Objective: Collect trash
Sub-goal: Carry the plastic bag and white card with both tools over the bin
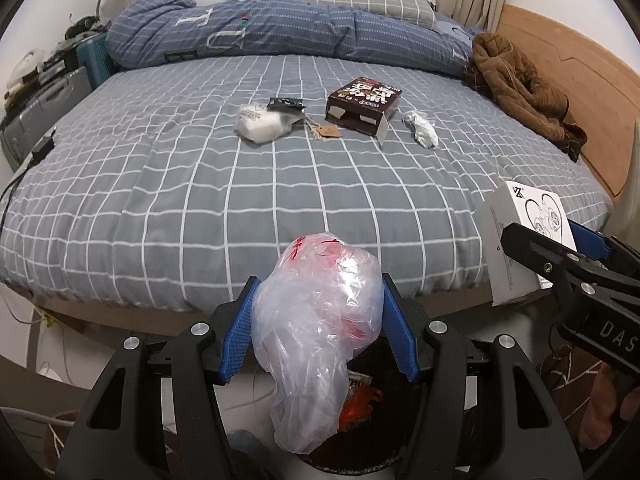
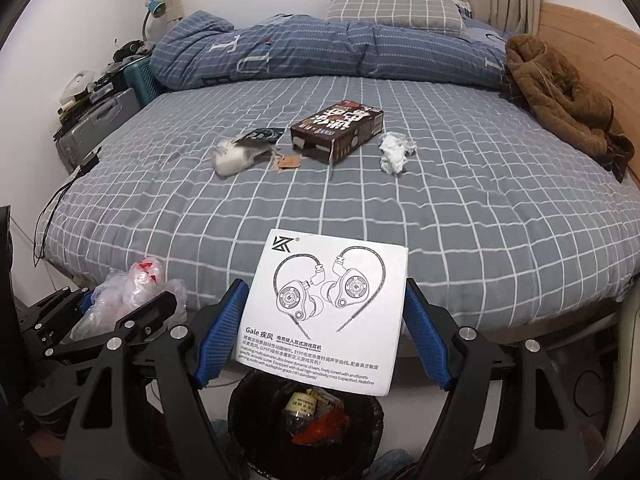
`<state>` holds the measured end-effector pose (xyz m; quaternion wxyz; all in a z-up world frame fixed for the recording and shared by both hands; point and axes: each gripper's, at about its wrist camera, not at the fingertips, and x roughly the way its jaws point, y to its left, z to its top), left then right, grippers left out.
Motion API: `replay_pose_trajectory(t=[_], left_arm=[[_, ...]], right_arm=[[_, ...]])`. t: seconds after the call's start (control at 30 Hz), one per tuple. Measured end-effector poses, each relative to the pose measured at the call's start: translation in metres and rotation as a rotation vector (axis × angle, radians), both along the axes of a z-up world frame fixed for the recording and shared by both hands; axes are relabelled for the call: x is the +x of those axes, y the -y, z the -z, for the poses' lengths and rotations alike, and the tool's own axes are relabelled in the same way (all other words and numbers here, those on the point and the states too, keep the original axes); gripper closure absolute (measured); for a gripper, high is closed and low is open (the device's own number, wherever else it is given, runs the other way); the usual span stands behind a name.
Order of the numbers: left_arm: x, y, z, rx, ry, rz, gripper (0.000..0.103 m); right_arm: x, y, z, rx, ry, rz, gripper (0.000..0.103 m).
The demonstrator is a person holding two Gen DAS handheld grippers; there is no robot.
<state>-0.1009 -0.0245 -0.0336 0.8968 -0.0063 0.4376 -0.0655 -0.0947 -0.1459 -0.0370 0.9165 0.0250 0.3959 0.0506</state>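
Presently, both claws hang over the near edge of the bed (image 1: 200,200), each loaded. The left claw (image 1: 320,320) pinches a crumpled clear plastic bag (image 1: 316,344) with red print between its blue pads (image 1: 236,340); the bag bulges above the pads and sags below them toward a black trash bin (image 2: 248,420) on the floor. The bin holds refuse — an orange-red wrapper (image 2: 316,428) and a small yellow-labelled packet (image 2: 304,400) are visible inside.

The right claw (image 2: 324,320) grips a white earphone box (image 2: 324,312) by its two side edges, printed face up, showing a line drawing of two in-ear pieces. The box sits just above the bin's mouth in the right wrist view.

Remaining on the grey checked bed sheet, well apart from both claws:
- a dark brown carton (image 1: 364,104) with its end flaps open, lying flat;
- a wad of white tissue (image 1: 420,128) just right of the carton;
- a white packet in clear wrap (image 1: 260,124) left of the carton, with a black pouch (image 1: 286,104) touching it;
- brown paper tags (image 1: 328,132) on string between packet and carton.

A blue duvet (image 1: 248,28) is bunched along the far side, and a brown jacket (image 1: 520,88) lies against the wooden headboard (image 1: 580,80).
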Motion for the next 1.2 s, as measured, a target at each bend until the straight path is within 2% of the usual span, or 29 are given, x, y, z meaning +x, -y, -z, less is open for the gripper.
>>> replay_pose_trajectory(t=[0.63,0.93,1.2], left_arm=[[-0.048,-0.017,0.024,0.018,-0.065,-0.022,0.045],[-0.039,-0.028,0.064,0.002,-0.13,-0.043,0.046],[-0.02,-0.033,0.094,0.008,-0.156,-0.051,0.046]], right_arm=[[-0.039,-0.01,0.037,-0.012,-0.092,-0.008,0.029],[-0.03,-0.008,0.078,-0.007,-0.171,-0.019,0.029],[-0.018,-0.013,0.112,-0.015,-0.239,-0.039,0.029]])
